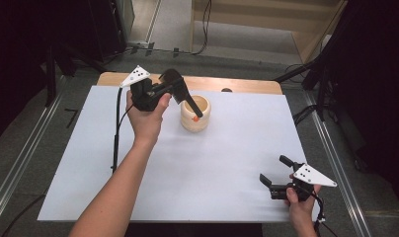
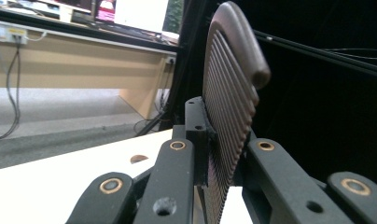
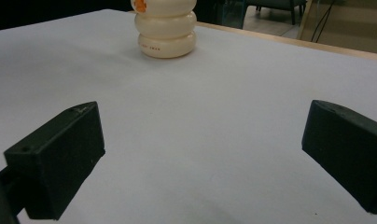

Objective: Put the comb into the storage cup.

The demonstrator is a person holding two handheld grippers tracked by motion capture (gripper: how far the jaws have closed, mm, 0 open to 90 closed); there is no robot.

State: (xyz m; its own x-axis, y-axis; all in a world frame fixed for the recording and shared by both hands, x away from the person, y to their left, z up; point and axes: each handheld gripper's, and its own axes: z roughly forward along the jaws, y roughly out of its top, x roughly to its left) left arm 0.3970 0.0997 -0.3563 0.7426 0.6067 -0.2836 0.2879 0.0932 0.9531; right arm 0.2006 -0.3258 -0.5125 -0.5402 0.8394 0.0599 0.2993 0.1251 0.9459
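Left hand-held gripper point(image 1: 196, 111) is sitting closed, tip over the cup point(image 1: 195, 114); right hand-held gripper point(image 1: 275, 170) is resting wide open on the desk point(image 1: 227, 153).

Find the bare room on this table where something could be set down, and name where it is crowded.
Free: the white sheet between the cream cup and the right gripper, and its near left corner. Crowded: the far middle, where the left gripper reaches over the cup.
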